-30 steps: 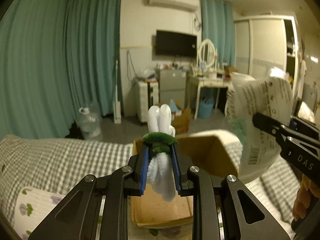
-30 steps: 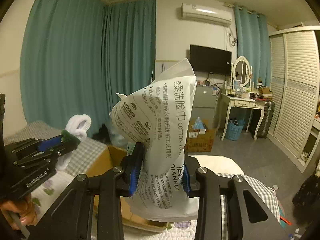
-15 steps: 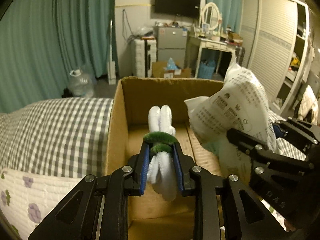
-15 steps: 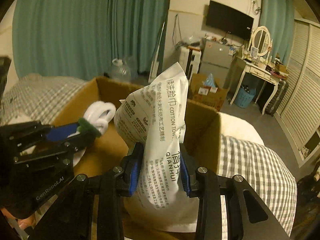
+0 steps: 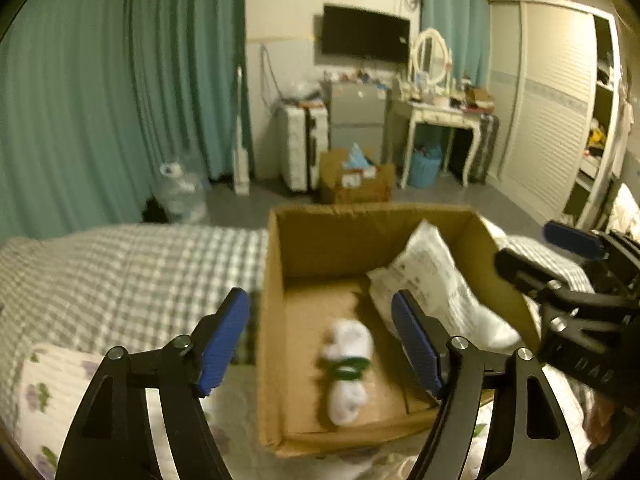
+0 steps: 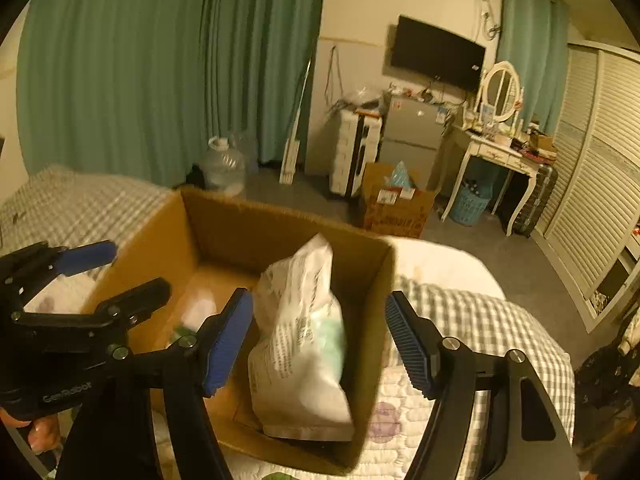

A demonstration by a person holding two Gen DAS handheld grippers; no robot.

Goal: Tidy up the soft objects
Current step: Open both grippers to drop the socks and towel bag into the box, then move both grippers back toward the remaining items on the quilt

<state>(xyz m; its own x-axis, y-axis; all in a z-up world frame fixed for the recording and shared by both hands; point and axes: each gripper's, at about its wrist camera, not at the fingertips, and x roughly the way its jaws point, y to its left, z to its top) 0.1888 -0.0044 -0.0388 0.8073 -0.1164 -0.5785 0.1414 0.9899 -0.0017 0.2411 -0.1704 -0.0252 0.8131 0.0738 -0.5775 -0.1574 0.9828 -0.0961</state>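
Note:
An open cardboard box (image 5: 276, 280) stands on the bed; it also shows in the right wrist view (image 6: 376, 280). A white fuzzy bundle with a green band (image 5: 347, 364) lies on the box floor, blurred. A white printed cotton-towel pack (image 5: 436, 292) leans against the box's right wall; it also shows in the right wrist view (image 6: 304, 344). My left gripper (image 5: 320, 338) is open and empty above the box. My right gripper (image 6: 318, 340) is open and empty just above the pack. Each gripper shows in the other's view: the right one (image 5: 560, 256), the left one (image 6: 116, 272).
The box sits on a grey checked blanket (image 5: 120, 264) and a floral quilt (image 6: 404, 408). Beyond the bed are teal curtains, a water jug (image 5: 180, 196), a small fridge, a second cardboard box (image 6: 396, 208), a white dressing table and a wardrobe.
Both grippers opened. The white bundle dropped from the left gripper onto the box floor, and the cotton-towel pack left the right gripper and now rests inside the box. Both grippers pulled back.

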